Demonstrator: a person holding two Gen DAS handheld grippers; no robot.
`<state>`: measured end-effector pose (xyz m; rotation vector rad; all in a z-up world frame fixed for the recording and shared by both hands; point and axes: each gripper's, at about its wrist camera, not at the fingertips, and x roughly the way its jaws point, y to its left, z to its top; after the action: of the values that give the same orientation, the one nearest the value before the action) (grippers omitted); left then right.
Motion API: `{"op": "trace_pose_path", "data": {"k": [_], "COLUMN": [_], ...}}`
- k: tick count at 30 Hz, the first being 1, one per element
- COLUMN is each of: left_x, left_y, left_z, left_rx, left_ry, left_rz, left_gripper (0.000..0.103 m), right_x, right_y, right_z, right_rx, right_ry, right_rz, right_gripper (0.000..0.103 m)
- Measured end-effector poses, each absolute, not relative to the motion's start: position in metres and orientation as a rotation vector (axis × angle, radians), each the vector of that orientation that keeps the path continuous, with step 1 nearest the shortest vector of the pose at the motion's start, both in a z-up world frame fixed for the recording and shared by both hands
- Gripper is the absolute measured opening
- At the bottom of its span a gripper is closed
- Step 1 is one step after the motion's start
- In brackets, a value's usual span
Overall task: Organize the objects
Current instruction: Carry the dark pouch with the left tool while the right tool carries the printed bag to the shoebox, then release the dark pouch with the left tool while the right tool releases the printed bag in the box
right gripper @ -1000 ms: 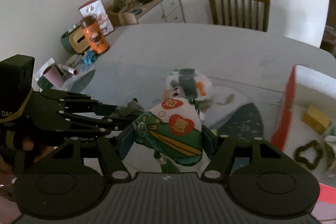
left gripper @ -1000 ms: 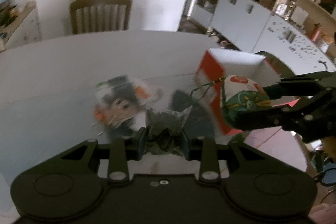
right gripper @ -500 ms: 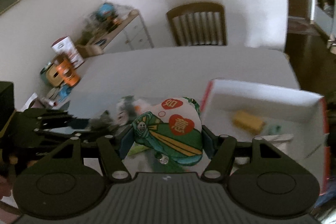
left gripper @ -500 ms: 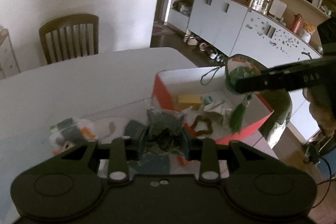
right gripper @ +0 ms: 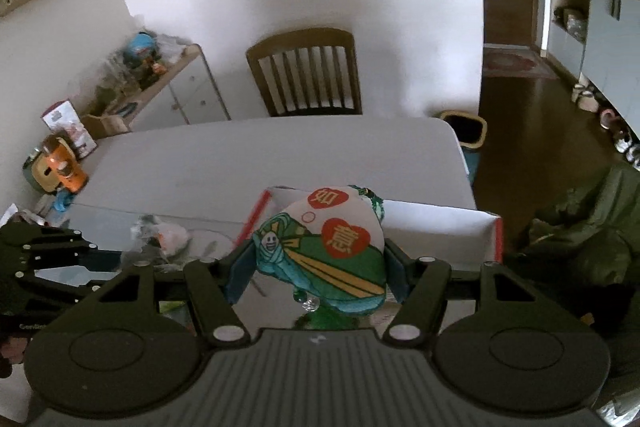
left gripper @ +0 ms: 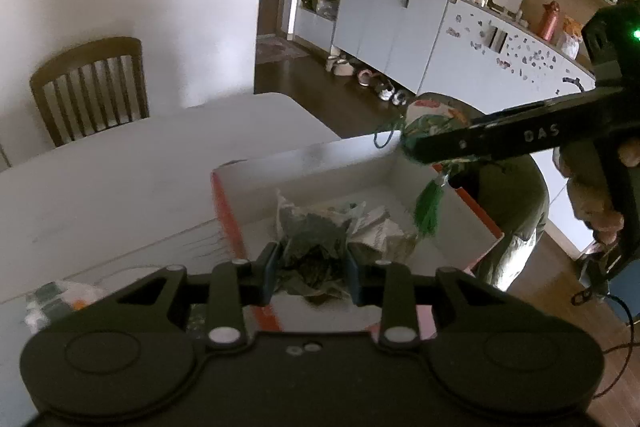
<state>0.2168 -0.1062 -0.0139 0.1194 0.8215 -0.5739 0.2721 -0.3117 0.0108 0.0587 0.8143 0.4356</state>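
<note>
The far half of the tabletop [right gripper: 256, 163] lies bare up to the wooden chair [right gripper: 306, 75], giving open passage there. The red-edged box [left gripper: 320, 183] stands at the tabletop's near corner; its walls block a low sideways approach, and crumpled packets [left gripper: 376, 227] cover part of its floor. A small wrapped toy [right gripper: 168, 237] lies left of the box. Clutter [right gripper: 56, 167] crowds the tabletop's left end.
</note>
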Motion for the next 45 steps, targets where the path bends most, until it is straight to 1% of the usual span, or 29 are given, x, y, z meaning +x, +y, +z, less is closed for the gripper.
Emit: {"op": "trace_pose_path", "data": {"k": [9,19,25,33,39,45], "left_x": [0.245,0.279,0.295,0.308,0.320,0.326], "left_y": [-0.155,-0.178,-0.186,-0.194,-0.195,-0.196], "left_z": [-0.049,-0.089,-0.112,-0.131,-0.139,-0.144], "left_rx": [0.163,0.189,0.186,0.212,0.202,0.203], "left_ry": [0.885,0.967,1.033,1.089,1.137,1.199], "left_rz": [-0.561,-0.534,-0.504,-0.484,-0.461,-0.442], "left_gripper": [0.032,0.032,0.032,0.033,0.032,0.033], "right_x": [0.298,0.296,0.291,0.290,0.286,0.291], "right_y": [-0.342,-0.346,-0.340,-0.337,-0.332,-0.325], "right_z": [-0.027,-0.070,-0.093,-0.109,-0.116,-0.116], "right_rx": [0.045,-0.058,-0.073,-0.088,-0.165,-0.173], "right_ry": [0.885,0.963,1.018,1.049,1.028,1.025], "right_rz": [0.403,0.426,0.442,0.437,0.429,0.437], "right_gripper": [0.066,0.066,0.066,0.067,0.068,0.069]}}
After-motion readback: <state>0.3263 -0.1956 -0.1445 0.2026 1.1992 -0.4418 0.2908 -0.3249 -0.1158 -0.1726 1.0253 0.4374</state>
